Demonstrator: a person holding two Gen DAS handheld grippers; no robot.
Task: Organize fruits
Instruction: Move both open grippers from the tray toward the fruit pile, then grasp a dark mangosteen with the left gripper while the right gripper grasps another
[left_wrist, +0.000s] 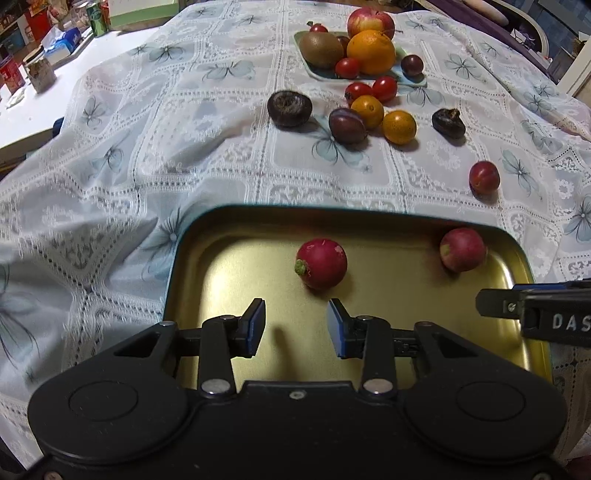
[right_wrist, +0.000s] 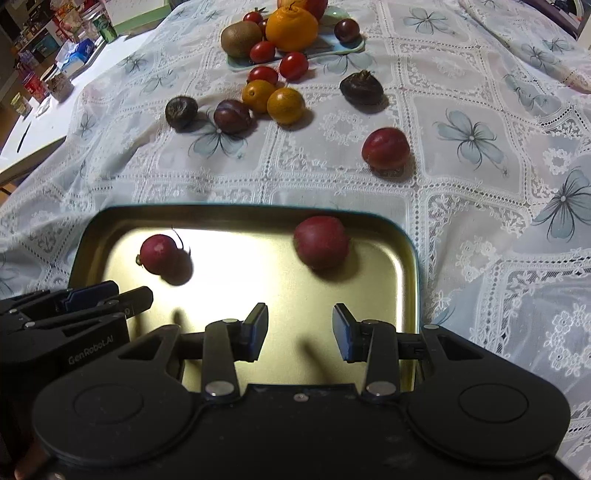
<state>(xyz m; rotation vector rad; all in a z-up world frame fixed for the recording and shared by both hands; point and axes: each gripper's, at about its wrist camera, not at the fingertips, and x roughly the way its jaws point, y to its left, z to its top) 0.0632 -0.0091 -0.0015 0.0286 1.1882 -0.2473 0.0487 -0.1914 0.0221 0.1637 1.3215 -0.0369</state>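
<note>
A gold metal tray (left_wrist: 388, 350) (right_wrist: 258, 295) lies close in front of both grippers. Two red radishes lie in it: one (left_wrist: 321, 263) (right_wrist: 160, 254) and one (left_wrist: 462, 249) (right_wrist: 321, 242) at the far edge. My left gripper (left_wrist: 295, 328) is open and empty over the tray, just short of the first radish. My right gripper (right_wrist: 300, 332) is open and empty over the tray. On the cloth beyond lie a red plum (left_wrist: 484, 177) (right_wrist: 386, 147), two small oranges (left_wrist: 399, 127) (right_wrist: 286, 105), a dark plum (left_wrist: 347, 125) (right_wrist: 232, 116) and cherry tomatoes (left_wrist: 384, 88) (right_wrist: 293, 65).
A pale green plate (left_wrist: 314, 70) (right_wrist: 347, 48) at the back holds a kiwi (left_wrist: 320, 50), a big orange (left_wrist: 371, 51), an apple (left_wrist: 370, 20) and small tomatoes. Two dark wrinkled fruits (left_wrist: 290, 109) (left_wrist: 448, 123) lie on the lace tablecloth. Cans and boxes (left_wrist: 44, 55) crowd the far left.
</note>
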